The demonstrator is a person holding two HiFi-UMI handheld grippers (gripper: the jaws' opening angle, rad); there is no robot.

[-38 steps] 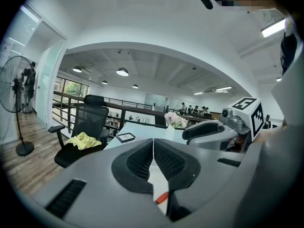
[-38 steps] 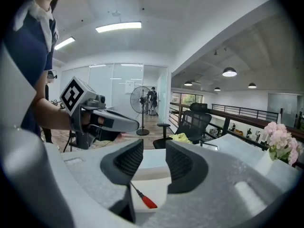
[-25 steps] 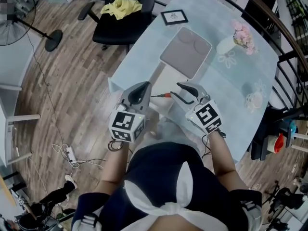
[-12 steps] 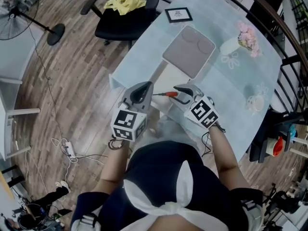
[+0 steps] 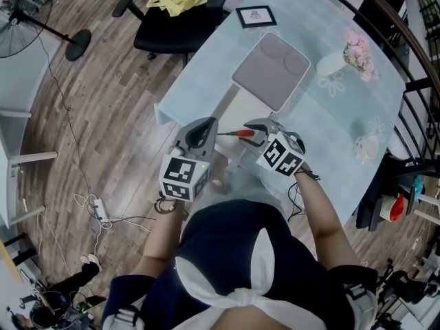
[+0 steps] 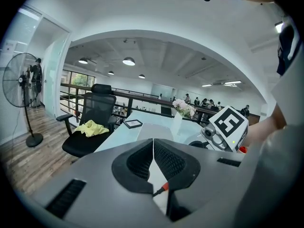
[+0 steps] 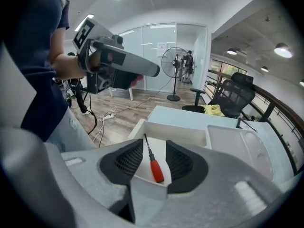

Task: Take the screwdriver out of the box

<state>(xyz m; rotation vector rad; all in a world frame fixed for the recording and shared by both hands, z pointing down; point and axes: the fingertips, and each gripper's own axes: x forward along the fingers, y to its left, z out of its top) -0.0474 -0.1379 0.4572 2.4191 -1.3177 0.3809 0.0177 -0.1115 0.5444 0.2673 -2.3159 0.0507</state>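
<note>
Right gripper (image 7: 154,145): my jaws apart, clamping nothing. Screwdriver (image 7: 153,163) shows between them, lying in white box (image 7: 176,131), red handle toward near wall. Left gripper (image 6: 153,141): jaws closed tip to tip, empty, at box's left edge. Versus 1.5 s ago: right gripper now tipped down over box, nearer handle. Screwdriver still inside.

The left gripper (image 6: 153,144) hid most of the screwdriver (image 6: 163,187) inside the box (image 6: 154,177); people (image 6: 205,102) far beyond the box were too small.
</note>
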